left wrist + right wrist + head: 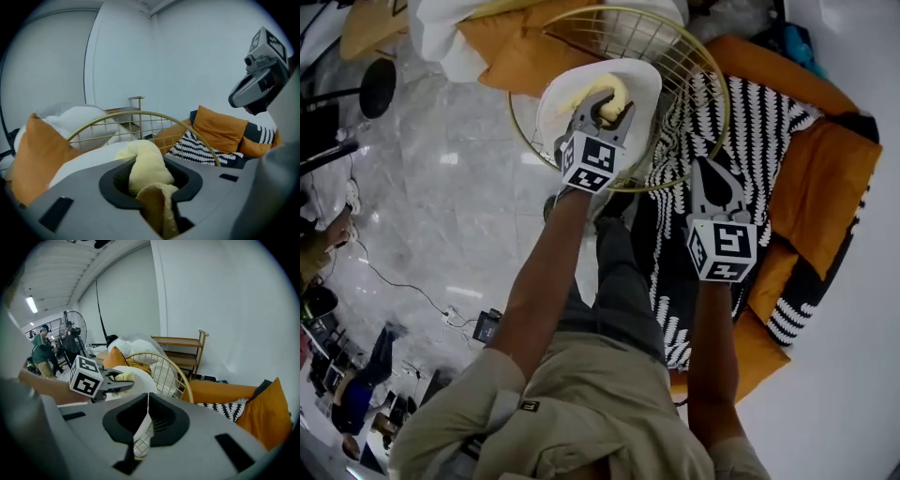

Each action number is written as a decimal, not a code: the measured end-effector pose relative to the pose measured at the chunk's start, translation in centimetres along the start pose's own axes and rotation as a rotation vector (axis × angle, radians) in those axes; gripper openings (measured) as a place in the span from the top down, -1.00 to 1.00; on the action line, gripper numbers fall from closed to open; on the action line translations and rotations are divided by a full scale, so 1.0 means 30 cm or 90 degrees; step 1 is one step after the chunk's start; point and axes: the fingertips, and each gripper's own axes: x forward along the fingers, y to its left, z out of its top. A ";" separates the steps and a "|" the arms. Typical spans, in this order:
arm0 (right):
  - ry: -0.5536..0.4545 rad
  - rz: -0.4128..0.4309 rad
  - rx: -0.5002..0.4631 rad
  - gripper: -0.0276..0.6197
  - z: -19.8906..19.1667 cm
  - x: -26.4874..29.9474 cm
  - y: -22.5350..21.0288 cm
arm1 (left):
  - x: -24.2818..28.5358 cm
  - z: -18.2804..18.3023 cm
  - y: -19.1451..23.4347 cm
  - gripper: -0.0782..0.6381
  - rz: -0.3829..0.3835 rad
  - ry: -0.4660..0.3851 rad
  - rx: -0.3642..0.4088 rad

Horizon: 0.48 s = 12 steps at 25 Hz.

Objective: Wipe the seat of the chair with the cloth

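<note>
Your left gripper (611, 105) has its fingers clamped on the cloth (143, 161), over the seat (558, 98); your right gripper (705, 169), fingers together and empty, hangs off to its right.

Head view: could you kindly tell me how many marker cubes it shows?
2. One cube rides the left gripper, whose tongs grip the yellow cloth over the white chair seat; the other cube rides the right gripper, above the striped fabric.

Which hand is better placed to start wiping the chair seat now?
Left. The left tongs are shut on the yellow cloth, over the white seat; the right tongs are shut, empty, over the striped cushion.
</note>
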 end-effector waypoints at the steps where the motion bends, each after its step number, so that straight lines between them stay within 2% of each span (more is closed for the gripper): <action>1: 0.003 -0.002 0.003 0.83 -0.011 -0.002 -0.013 | 0.034 0.018 -0.039 0.45 -0.017 -0.003 0.000; 4: 0.011 -0.007 0.009 0.83 -0.042 -0.007 -0.046 | 0.100 0.066 -0.135 0.46 -0.058 -0.012 0.007; 7: 0.016 -0.011 0.014 0.83 -0.059 -0.012 -0.065 | 0.110 0.058 -0.168 0.46 -0.070 -0.005 0.012; 10: 0.016 -0.011 0.014 0.83 -0.056 -0.009 -0.060 | 0.075 -0.023 -0.103 0.46 -0.049 0.027 0.011; 12: 0.016 -0.008 0.012 0.83 -0.053 -0.002 -0.049 | 0.020 -0.090 -0.013 0.46 -0.014 0.051 0.004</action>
